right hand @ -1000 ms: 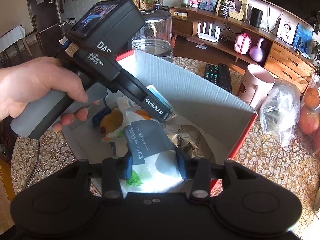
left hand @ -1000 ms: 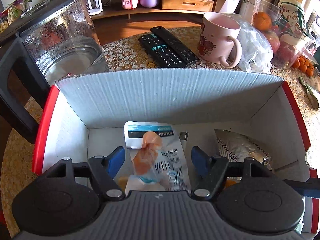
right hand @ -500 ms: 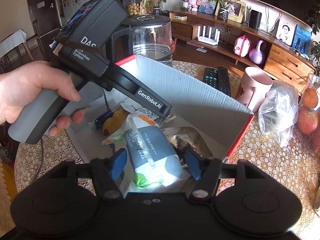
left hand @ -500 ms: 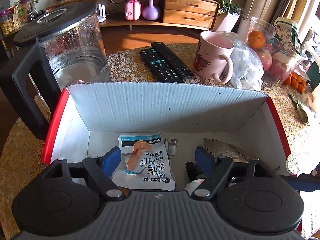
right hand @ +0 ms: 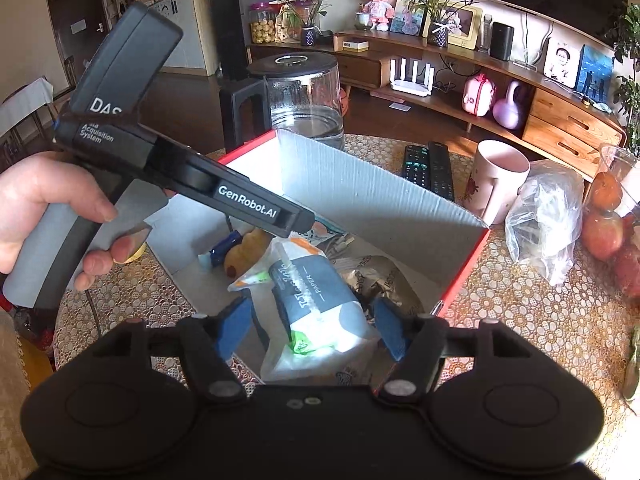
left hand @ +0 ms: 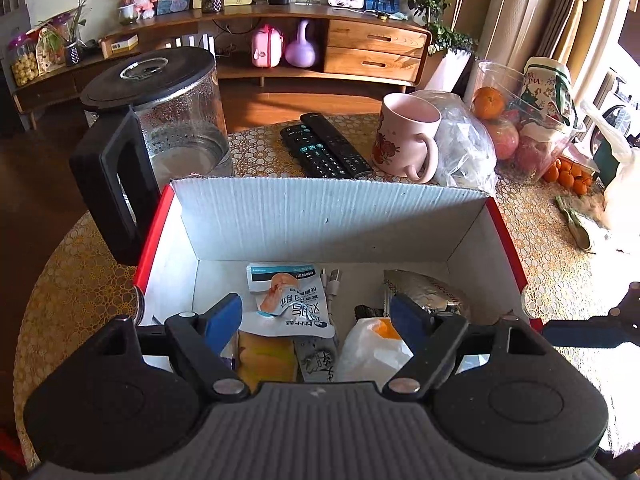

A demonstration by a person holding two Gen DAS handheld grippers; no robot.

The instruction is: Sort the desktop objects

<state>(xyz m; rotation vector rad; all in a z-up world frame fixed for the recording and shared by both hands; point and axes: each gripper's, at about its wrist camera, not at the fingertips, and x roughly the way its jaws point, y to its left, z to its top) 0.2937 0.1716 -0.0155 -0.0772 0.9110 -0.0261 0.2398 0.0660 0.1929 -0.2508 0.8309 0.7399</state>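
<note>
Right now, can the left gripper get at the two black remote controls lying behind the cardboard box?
Probably yes. The left gripper is open and empty above the red-edged cardboard box, whose tall back wall stands before the black remote controls; nothing covers them.

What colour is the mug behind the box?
Pale pink with a red flower print, the mug shows best in the left wrist view.

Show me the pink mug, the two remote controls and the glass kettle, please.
pink mug (left hand: 404,136), left wrist view, on its side wall.
remote controls (left hand: 326,152), left wrist view, on the button face.
glass kettle (right hand: 306,96), right wrist view, on its clear glass body.
</note>
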